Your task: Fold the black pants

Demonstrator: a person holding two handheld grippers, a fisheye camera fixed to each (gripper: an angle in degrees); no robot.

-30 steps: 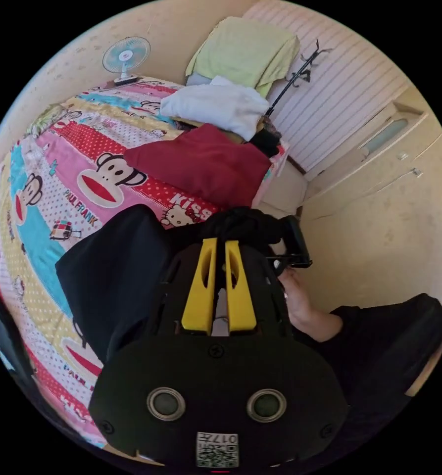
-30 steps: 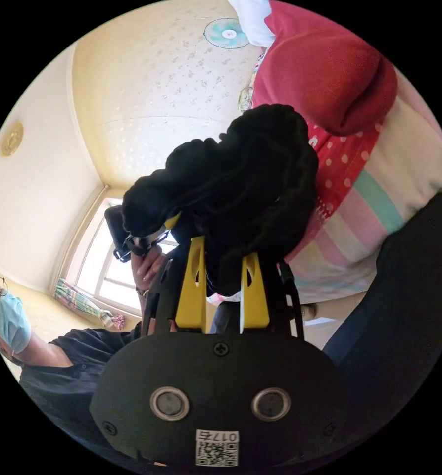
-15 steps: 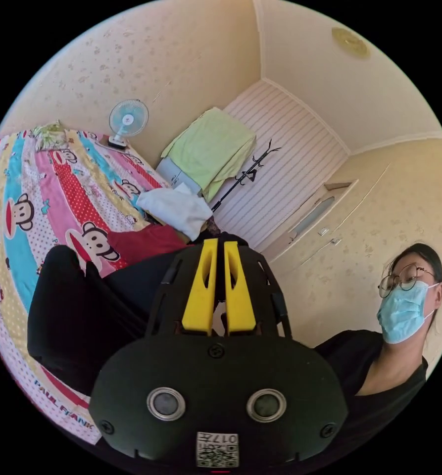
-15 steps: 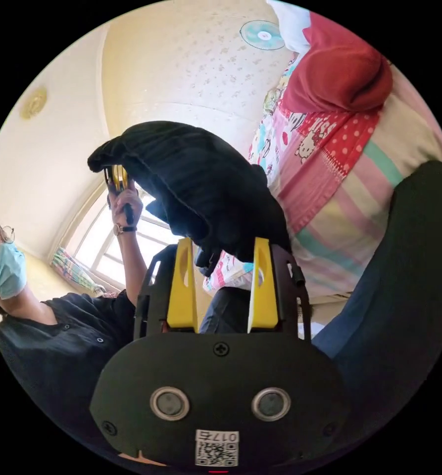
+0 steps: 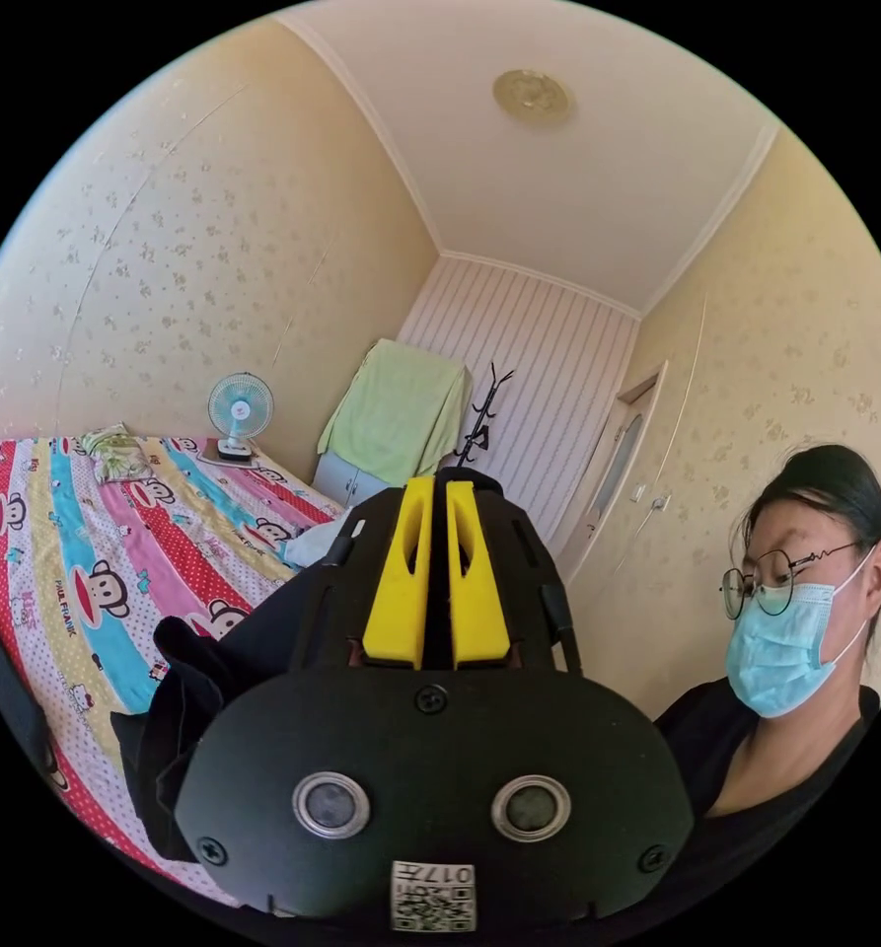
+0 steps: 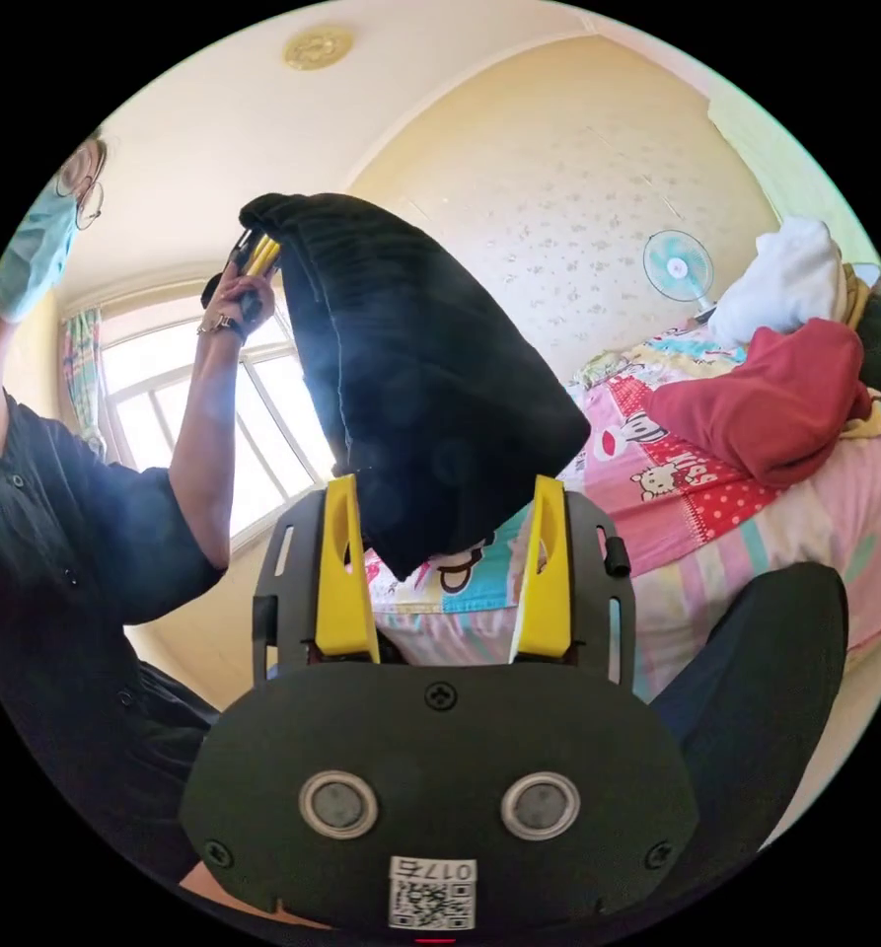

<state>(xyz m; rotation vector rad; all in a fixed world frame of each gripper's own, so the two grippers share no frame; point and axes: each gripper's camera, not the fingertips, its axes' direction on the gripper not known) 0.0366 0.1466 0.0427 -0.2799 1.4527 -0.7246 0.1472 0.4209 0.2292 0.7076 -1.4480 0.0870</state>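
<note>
Since a second ago the left gripper [image 6: 255,254] has risen high, lifting the black pants [image 6: 430,395] clear of the cartoon-print bed [image 6: 756,513], and the right gripper [image 6: 445,567] has let go. The pants now hang from the raised left gripper, draping down between the right gripper's widely spread jaws, which do not press on them. In the left gripper view the yellow jaws are pressed together on a thin edge of black cloth. Judged step: shaking the pants out. Next, the right gripper needs to catch the waistband's free corner.
</note>
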